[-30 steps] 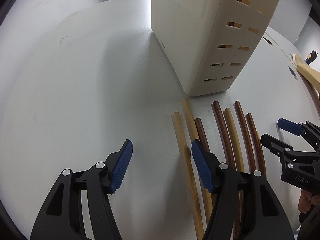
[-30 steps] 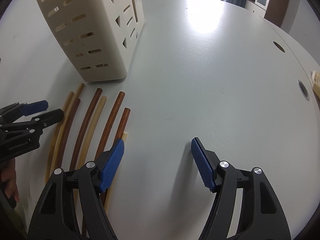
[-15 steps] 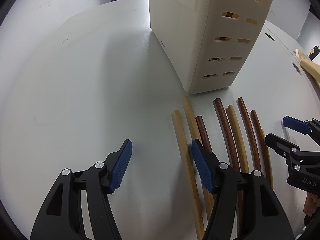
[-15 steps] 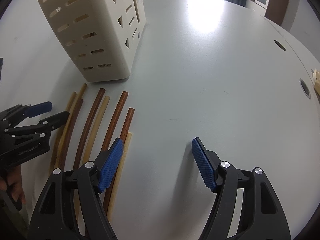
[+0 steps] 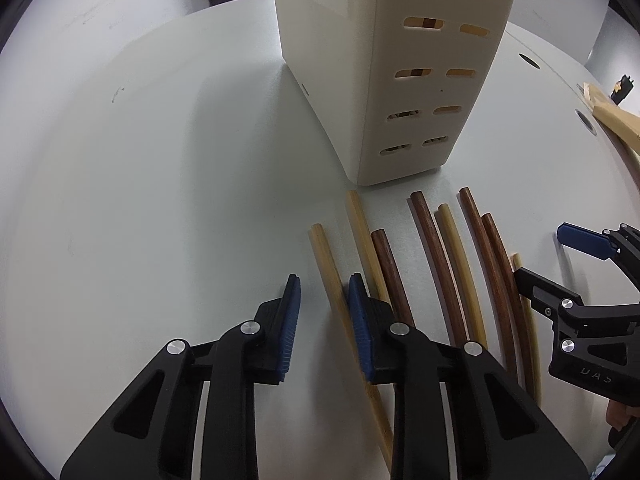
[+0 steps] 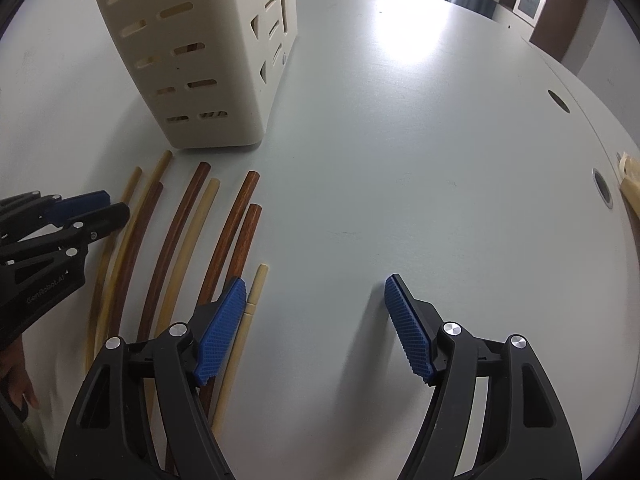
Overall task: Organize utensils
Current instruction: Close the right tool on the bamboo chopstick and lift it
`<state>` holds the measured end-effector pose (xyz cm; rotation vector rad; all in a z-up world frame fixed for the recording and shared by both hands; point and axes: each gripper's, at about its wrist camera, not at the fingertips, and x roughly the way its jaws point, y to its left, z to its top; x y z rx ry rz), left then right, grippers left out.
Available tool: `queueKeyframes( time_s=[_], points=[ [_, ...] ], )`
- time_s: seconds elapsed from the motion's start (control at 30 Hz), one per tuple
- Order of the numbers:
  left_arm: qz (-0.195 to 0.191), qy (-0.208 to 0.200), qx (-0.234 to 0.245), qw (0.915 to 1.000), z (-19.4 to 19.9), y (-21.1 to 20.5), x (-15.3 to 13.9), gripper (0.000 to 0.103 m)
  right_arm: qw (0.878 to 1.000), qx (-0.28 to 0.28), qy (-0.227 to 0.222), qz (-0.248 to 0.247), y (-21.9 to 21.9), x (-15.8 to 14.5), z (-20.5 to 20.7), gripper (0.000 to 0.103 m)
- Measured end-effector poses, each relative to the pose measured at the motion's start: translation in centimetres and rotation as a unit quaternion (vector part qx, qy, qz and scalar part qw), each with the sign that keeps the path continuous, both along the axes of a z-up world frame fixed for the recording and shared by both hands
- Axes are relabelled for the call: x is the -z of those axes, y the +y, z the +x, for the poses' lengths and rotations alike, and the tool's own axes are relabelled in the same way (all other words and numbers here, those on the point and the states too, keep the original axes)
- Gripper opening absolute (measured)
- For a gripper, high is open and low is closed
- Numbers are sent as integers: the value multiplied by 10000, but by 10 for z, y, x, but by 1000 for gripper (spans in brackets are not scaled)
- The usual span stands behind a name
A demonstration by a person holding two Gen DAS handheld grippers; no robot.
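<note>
Several light and dark wooden chopsticks lie side by side on the white table, in front of a cream slotted utensil holder. They also show in the right wrist view, as does the holder. My left gripper is low over the table, jaws narrowed around the leftmost light chopstick, with a gap still visible. My right gripper is open and empty, its left finger over the rightmost chopsticks.
The white round table has cable holes near its right edge. A pale wooden utensil lies at the far right edge. The holder stands just beyond the chopstick tips.
My left gripper's jaws have closed in from wide open to a narrow gap around the leftmost light chopstick. Both grippers have moved slightly forward toward the holder.
</note>
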<state>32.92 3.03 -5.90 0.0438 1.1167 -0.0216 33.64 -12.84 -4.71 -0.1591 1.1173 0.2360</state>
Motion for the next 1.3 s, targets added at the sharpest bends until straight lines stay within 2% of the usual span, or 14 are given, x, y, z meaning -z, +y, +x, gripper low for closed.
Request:
queueKeyframes(
  time_s=[0.1, 0.17, 0.23, 0.37, 0.4, 0.53, 0.63, 0.73, 0.93, 1.03, 1.17, 1.3],
  points=[
    [-59, 1, -19, 10000, 1, 0, -1, 13, 10000, -12, -34, -20, 0, 1, -3, 70],
    [-126, -4, -21, 9999, 1, 1, -1, 9, 10000, -52, -71, -27, 2, -1, -14, 62],
    [-48, -45, -46, 10000, 1, 1, 0, 6, 9999, -144, -83, 10, 5, -3, -18, 43],
    [-30, -74, -90, 9999, -5, 4, -3, 6, 9997, -235, -49, 108, 8, -8, -33, 22],
    [-37, -117, -94, 9999, -7, 3, -4, 6, 9996, -229, -23, 158, 6, -8, -33, 11],
    [-111, -437, -152, 9989, -19, 6, -20, 6, 9993, -188, 69, 324, 0, -10, -32, 6],
    [-199, -592, -147, 9979, -32, -1, -33, 6, 9986, -123, 153, 497, -5, -10, -29, 5],
    [-263, -816, -138, 9962, -42, -3, -47, 6, 9978, -105, 50, 659, -8, -18, -30, 5],
    [-233, -1678, -195, 9854, -62, 1, -85, 6, 9913, -144, -554, 1182, -15, -59, -35, 5],
    [-272, -2094, -239, 9772, -53, 9, -107, 6, 9862, -161, -969, 1331, -18, -80, -39, 5],
    [-468, -2346, -209, 9707, -59, 5, -130, 6, 9812, -230, -1346, 1361, -19, -100, -46, 5],
    [-494, -2624, -215, 9635, -61, 0, -144, 6, 9755, -298, -1640, 1437, -32, -114, -38, 5]
  ],
)
